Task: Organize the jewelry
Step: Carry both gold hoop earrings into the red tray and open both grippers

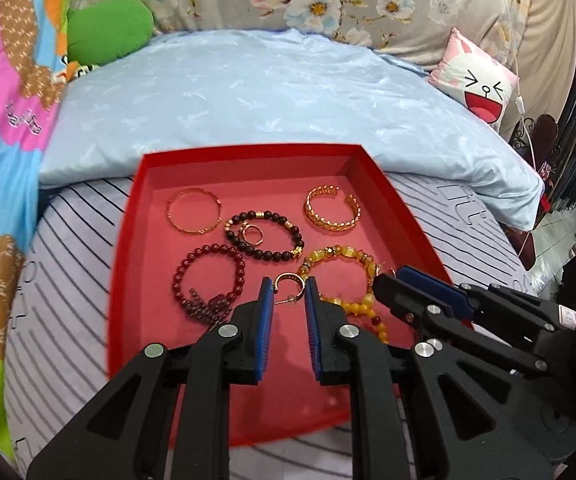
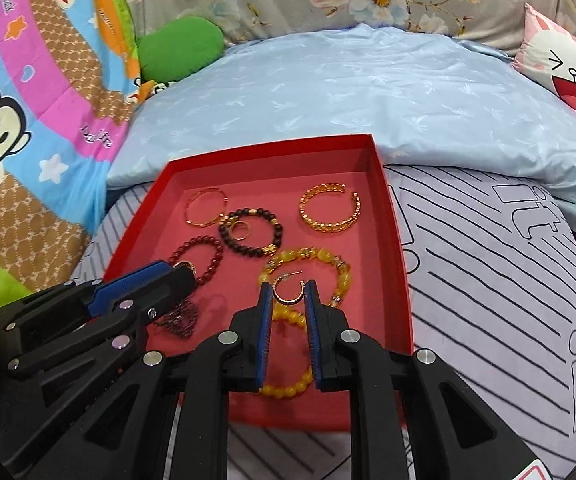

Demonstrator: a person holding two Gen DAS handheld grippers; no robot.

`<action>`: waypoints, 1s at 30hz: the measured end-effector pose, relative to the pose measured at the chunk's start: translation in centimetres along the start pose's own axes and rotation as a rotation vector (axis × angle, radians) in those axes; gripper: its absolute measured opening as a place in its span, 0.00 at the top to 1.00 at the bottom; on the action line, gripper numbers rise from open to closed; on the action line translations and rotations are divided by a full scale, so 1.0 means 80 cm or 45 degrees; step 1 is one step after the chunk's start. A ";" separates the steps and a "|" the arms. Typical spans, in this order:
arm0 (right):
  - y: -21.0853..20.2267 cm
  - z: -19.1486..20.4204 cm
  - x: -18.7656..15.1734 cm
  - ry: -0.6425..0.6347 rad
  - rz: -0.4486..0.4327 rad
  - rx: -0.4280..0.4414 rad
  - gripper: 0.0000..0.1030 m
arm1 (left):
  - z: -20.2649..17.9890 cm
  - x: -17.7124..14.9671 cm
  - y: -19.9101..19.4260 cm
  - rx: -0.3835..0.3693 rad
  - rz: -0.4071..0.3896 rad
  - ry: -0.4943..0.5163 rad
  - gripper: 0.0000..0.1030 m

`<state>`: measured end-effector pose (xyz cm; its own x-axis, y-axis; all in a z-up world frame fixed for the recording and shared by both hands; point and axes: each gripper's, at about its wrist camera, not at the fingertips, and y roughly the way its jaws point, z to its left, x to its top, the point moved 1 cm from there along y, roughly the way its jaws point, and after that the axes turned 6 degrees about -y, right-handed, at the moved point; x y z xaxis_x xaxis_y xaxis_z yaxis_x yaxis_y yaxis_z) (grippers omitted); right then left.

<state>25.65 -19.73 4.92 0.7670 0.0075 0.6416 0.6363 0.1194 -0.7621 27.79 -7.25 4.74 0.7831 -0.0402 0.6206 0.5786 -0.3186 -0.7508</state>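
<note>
Pinching hoop earring (image 1: pixel 288 285) between tongs (image 1: pixel 289 292)

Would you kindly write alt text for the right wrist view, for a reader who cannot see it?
The right gripper holds a gold hoop earring over a red tray of bracelets on a bed. The left gripper reaches in from the left beside a dark red bead bracelet. Yellow bead bracelets lie underneath.

Right gripper (image 2: pixel 288 286) jaws pinch hoop earring (image 2: pixel 286 291) — above red tray (image 2: pixel 397 240).
</note>
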 end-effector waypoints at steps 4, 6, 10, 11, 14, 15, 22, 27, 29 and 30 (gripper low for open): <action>0.023 -0.005 0.005 0.002 0.023 -0.005 0.85 | 0.006 0.002 0.021 0.006 0.032 -0.021 0.85; 0.032 -0.006 0.007 0.005 0.031 -0.005 0.85 | 0.011 0.003 0.030 0.007 0.050 -0.030 0.85; 0.045 -0.005 0.010 -0.006 0.040 -0.001 0.85 | 0.017 0.005 0.039 0.020 0.053 -0.043 0.85; 0.046 -0.004 0.010 -0.007 0.040 -0.001 0.85 | 0.019 0.006 0.040 0.026 0.051 -0.044 0.84; 0.050 -0.003 0.011 -0.003 0.039 0.001 0.84 | 0.023 0.006 0.042 0.039 0.053 -0.055 0.82; 0.050 -0.003 0.011 -0.002 0.038 0.002 0.84 | 0.023 0.007 0.043 0.039 0.052 -0.057 0.82; 0.030 -0.001 0.011 -0.005 0.005 -0.010 0.83 | 0.022 0.007 0.036 0.039 0.044 -0.057 0.81; -0.001 0.003 0.006 -0.002 -0.035 -0.019 0.83 | 0.012 0.002 0.007 0.067 0.006 -0.043 0.77; -0.019 0.007 0.000 -0.008 -0.056 -0.038 0.83 | 0.007 -0.003 -0.009 0.099 -0.013 -0.031 0.74; -0.026 0.008 -0.002 -0.009 -0.064 -0.045 0.83 | 0.005 -0.006 -0.015 0.110 -0.020 -0.026 0.71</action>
<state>24.18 -19.37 6.43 0.7336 0.0094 0.6795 0.6765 0.0848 -0.7315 26.81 -6.48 5.31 0.7776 -0.0159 0.6286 0.6079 -0.2362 -0.7580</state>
